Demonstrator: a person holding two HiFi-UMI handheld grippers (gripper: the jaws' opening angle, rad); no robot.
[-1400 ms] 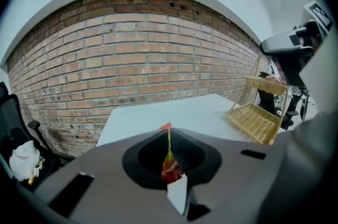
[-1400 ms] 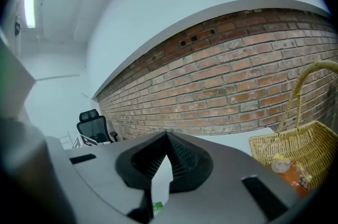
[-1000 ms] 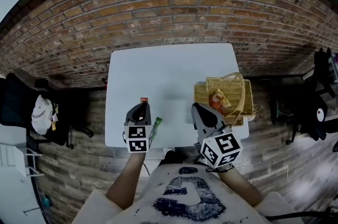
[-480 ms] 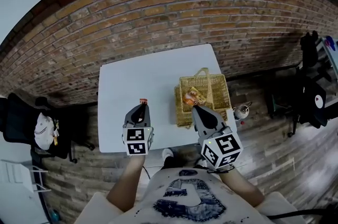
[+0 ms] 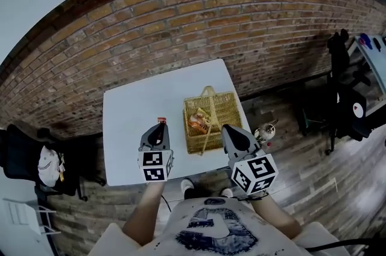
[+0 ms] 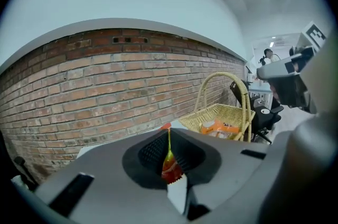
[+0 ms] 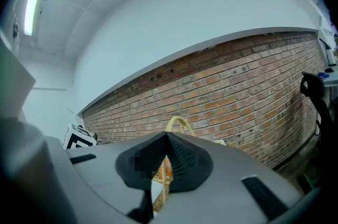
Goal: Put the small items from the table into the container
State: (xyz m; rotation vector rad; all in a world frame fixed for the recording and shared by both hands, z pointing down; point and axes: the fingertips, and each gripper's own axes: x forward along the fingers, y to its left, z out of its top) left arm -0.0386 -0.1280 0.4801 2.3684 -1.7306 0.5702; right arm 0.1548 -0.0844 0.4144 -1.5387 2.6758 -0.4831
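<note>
So what changed in the last second: both hands swung across. The wicker basket (image 5: 224, 105) was off to the right of both tongs, and now it sits between them on the white bench (image 5: 123, 122), just ahead and to the right of the left tongs (image 5: 160, 127). The little red sachet (image 5: 161, 120) came along for the ride, so I'd say we're mid-carry and the drop into the basket is the next thing.

A green item was lying by the near bench edge a second ago and I can't see it now. It might be hidden under the left tongs, no way to tell, so I'm guessing there's at least one more trip.

Left tongs are squeezed almost fully together on the sachet. It's a thin flat thing standing on edge between the pads, held clear of the bench. Right tongs (image 5: 227, 129) are closed too, with nothing pinched as far as I can see, and their tip is near the basket's right rim.

Further out, there's already an orange packet (image 5: 198, 122) in the basket, with the brick wall (image 5: 181, 19) behind it.
</note>
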